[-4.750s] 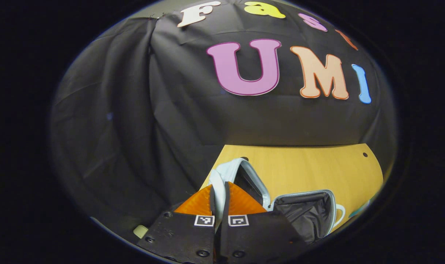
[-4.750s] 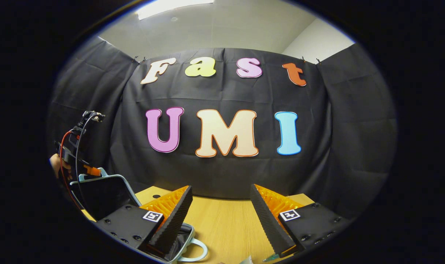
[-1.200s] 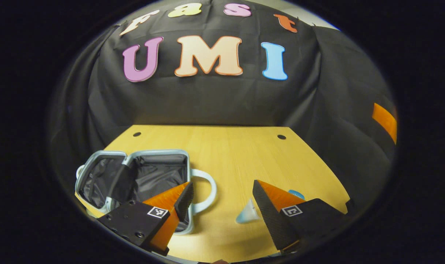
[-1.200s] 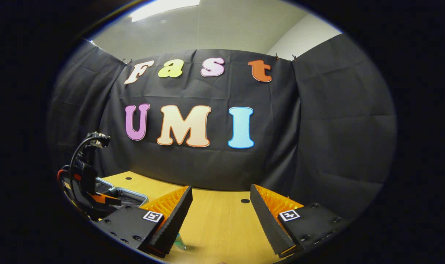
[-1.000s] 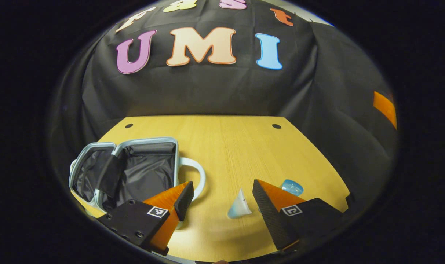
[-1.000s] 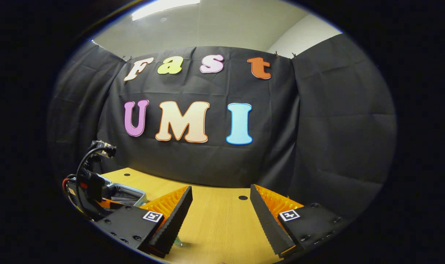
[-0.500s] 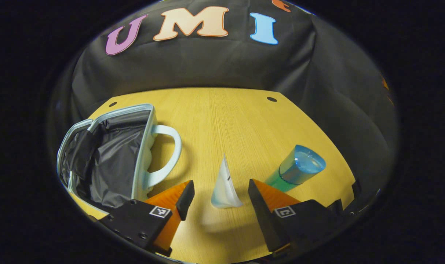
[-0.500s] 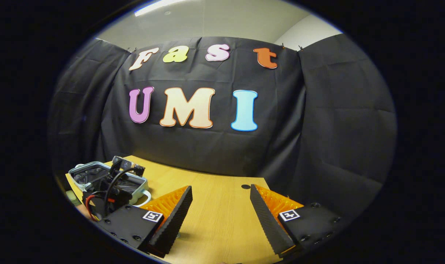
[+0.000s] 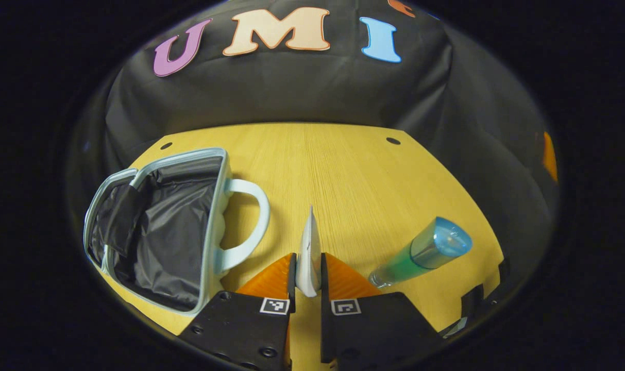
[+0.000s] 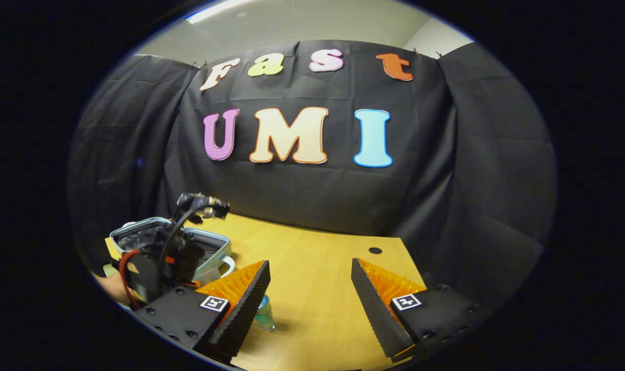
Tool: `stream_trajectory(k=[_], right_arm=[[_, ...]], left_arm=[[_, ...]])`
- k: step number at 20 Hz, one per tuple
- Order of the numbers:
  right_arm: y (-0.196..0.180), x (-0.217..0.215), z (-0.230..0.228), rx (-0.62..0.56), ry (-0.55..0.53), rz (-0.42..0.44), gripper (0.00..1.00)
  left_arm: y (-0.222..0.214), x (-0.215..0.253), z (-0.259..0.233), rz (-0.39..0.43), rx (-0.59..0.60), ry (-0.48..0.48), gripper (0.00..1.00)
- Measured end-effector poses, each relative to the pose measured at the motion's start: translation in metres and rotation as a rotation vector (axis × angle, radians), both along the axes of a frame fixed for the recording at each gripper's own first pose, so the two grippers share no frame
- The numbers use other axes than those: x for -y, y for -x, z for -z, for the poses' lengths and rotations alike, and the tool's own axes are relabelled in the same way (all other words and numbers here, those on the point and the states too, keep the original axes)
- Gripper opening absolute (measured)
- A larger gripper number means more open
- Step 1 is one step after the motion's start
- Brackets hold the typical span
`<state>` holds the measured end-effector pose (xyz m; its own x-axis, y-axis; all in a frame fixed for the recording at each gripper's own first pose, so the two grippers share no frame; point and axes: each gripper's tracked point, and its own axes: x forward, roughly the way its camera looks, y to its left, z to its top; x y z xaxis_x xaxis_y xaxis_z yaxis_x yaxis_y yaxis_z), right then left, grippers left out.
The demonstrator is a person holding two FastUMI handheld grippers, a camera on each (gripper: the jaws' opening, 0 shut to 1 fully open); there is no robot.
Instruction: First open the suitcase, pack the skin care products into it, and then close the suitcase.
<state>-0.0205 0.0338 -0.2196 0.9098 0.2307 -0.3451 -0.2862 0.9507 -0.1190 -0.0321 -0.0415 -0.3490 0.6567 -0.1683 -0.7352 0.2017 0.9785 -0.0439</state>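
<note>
A small pale-blue suitcase (image 9: pixel 212 221) lies open on the table's left, showing its black lining, with the handle (image 9: pixel 258 216) pointing right. A white tube (image 9: pixel 308 239) stands upright between the fingers of my left gripper (image 9: pixel 307 256), which is shut on its lower part. To the right of it stands a green bottle with a blue cap (image 9: pixel 420 255), tilted in this view. In the right gripper view my right gripper (image 10: pixel 310 265) hangs open over the table with nothing in it. The green bottle (image 10: pixel 264 312) peeks out beside its left finger, and the suitcase (image 10: pixel 137 232) lies far left.
The yellow wooden table (image 9: pixel 343 170) has two small holes near its back edge and black cloth behind and to the right. In the right gripper view the left gripper's body with its cables (image 10: pixel 163 257) and a hand (image 10: pixel 111 288) stand before the suitcase.
My left gripper let go of the suitcase lid, swung right and down to the white tube, and has now shut on it. The right gripper stays open and has turned a little left.
</note>
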Motion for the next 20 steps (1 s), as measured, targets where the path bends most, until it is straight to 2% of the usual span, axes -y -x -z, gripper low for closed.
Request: stream_trajectory(k=[5, 10, 15, 17, 19, 20], right_arm=[[0.003, -0.033, 0.049, -0.090, -0.001, -0.087, 0.99], [0.016, -0.058, 0.101, -0.182, 0.015, -0.170, 0.99], [0.023, -0.063, 0.162, -0.265, 0.055, -0.184, 0.96], [0.027, -0.060, 0.184, -0.319, 0.060, -0.171, 0.91], [0.023, -0.059, 0.193, -0.341, 0.054, -0.142, 0.78], [0.019, -0.058, 0.195, -0.340, 0.041, -0.127, 0.61]], left_arm=[[0.006, -0.018, -0.062, -0.006, 0.066, -0.010, 0.14], [0.018, -0.053, -0.108, -0.075, 0.108, -0.034, 0.15], [0.031, -0.101, -0.128, -0.160, 0.102, -0.081, 0.15], [0.034, -0.121, -0.130, -0.184, 0.093, -0.098, 0.14], [0.033, -0.139, -0.127, -0.198, 0.088, -0.107, 0.14], [0.032, -0.150, -0.123, -0.202, 0.081, -0.111, 0.14]])
